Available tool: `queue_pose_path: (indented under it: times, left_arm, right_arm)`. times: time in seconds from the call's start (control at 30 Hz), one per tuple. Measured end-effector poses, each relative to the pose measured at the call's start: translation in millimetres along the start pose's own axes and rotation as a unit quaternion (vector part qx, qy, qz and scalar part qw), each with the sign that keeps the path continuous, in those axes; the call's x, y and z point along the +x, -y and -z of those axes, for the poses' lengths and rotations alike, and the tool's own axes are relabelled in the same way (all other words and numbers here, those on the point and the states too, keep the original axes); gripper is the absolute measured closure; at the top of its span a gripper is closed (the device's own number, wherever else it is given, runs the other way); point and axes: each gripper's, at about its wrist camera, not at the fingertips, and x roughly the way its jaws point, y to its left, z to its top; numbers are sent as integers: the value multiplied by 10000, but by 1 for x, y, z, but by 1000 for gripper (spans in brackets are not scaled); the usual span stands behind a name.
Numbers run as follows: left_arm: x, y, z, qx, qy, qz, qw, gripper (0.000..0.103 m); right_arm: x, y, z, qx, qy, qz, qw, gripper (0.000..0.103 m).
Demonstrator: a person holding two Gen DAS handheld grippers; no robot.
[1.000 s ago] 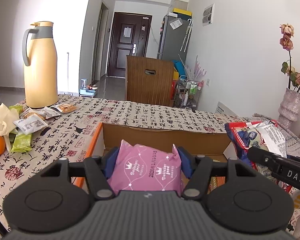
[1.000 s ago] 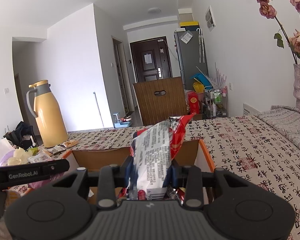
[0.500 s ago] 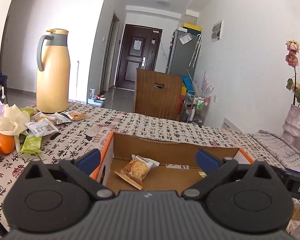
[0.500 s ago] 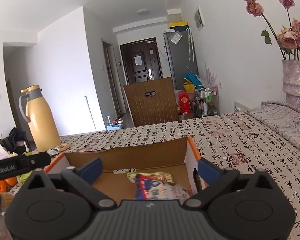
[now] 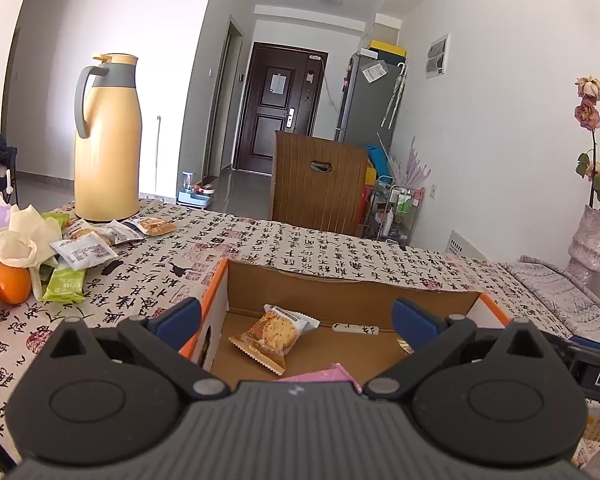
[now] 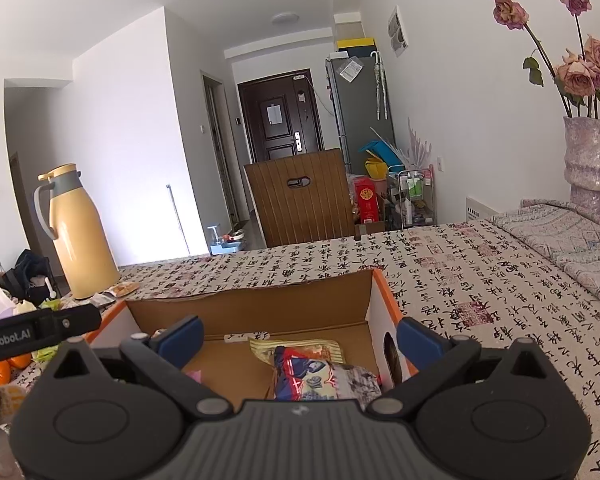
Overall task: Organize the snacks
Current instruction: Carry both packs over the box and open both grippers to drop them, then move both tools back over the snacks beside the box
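Both grippers, left (image 5: 296,322) and right (image 6: 298,338), hang over the box (image 5: 340,284) with jaws wide and empty. They have just been opening. The pink pack (image 5: 316,376) and red bag (image 6: 320,376) lie inside.

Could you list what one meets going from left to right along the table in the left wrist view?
oranges → green snack packet → yellow thermos jug → cardboard box holding a biscuit packet → vase of dried roses.
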Motion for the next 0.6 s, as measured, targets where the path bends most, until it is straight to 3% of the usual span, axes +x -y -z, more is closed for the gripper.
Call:
queue_pose_path:
  times: [0.27,0.6]
  left_arm:
    - [-20,4,-9,5,2,12,10000,0]
    - [-58,-3,2,8,-119,-67,9999,0]
  right_arm:
    - [-22,-4,-7,-123,9,-36,9999,0]
    - [-58,-2,7,-265,-159,-1,9995,0]
